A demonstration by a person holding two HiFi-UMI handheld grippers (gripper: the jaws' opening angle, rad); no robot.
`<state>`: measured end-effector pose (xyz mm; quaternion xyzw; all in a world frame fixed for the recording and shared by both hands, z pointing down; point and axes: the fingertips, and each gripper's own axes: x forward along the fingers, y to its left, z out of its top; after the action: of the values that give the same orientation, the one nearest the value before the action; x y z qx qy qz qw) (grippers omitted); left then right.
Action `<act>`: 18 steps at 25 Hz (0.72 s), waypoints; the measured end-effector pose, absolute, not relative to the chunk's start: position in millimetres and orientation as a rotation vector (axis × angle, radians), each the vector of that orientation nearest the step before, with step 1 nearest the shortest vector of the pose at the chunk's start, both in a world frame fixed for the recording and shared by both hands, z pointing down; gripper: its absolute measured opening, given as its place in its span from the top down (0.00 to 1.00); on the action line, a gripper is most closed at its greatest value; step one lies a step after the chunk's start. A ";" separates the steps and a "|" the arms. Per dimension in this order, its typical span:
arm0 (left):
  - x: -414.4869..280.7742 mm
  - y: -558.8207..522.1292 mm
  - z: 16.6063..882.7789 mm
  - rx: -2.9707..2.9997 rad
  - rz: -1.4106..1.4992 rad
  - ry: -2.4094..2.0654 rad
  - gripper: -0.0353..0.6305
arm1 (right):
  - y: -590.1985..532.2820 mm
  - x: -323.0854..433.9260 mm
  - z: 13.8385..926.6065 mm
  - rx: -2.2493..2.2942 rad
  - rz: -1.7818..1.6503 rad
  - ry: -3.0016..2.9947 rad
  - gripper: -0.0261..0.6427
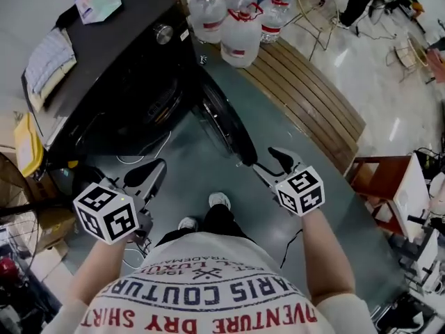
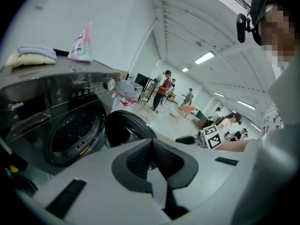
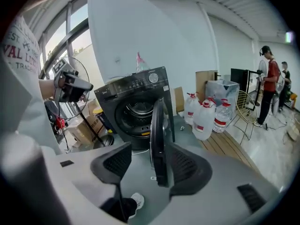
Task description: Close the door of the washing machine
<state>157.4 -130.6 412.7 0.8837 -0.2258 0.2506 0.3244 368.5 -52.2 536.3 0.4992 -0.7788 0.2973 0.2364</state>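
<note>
as door [image 3: 158, 125] juts, right tool [image 3: 146, 156] gapes.

The washing machine's [image 2: 61, 121] base is hidden behind the left tongs [image 2: 152, 149]; distant people [image 2: 164, 86] are indistinct.

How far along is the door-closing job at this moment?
Nothing is done yet: the door of the washing machine stands wide open. In hand: the right claw is open, with the door's edge between its jaws; the left claw is shut and empty. Left: swing the door shut against the washing machine.
</note>
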 end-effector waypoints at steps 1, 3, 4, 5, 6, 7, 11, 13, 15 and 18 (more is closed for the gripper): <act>156.1 -135.6 415.8 2.312 0.650 -0.619 0.91 | -56.4 369.6 547.2 1.345 0.812 -2.130 0.60; 153.2 -143.3 421.8 2.295 0.638 -0.665 0.91 | -63.6 370.9 569.8 1.302 0.813 -2.114 0.57; 151.7 -145.4 425.1 2.285 0.635 -0.685 0.91 | -66.6 371.4 581.0 1.283 0.818 -2.105 0.57; 150.1 -146.1 428.9 2.274 0.635 -0.702 0.91 | -68.7 371.4 592.0 1.261 0.825 -2.097 0.56; 148.1 -146.0 433.2 2.262 0.639 -0.718 0.91 | -69.7 370.6 602.5 1.234 0.830 -2.091 0.56; 146.2 -145.8 437.9 2.250 0.644 -0.733 0.91 | -69.9 369.5 612.3 1.204 0.829 -2.086 0.56; 139.5 -148.6 452.7 2.206 0.646 -0.786 0.91 | -70.3 368.0 642.2 1.163 0.832 -2.057 0.57; 133.6 -148.3 458.5 2.192 0.648 -0.816 0.91 | -69.8 367.7 652.9 1.160 0.839 -2.046 0.61; 123.3 -147.8 465.3 2.168 0.654 -0.853 0.91 | -71.5 367.1 660.2 1.159 0.832 -2.039 0.71; 106.9 -149.7 473.2 2.120 0.643 -0.905 0.91 | -78.3 365.9 665.3 1.174 0.826 -2.033 0.75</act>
<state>106.9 -149.7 473.2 0.8245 -0.3519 0.2502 0.3658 365.9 -78.3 665.3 0.4469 -0.7738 0.3143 0.3206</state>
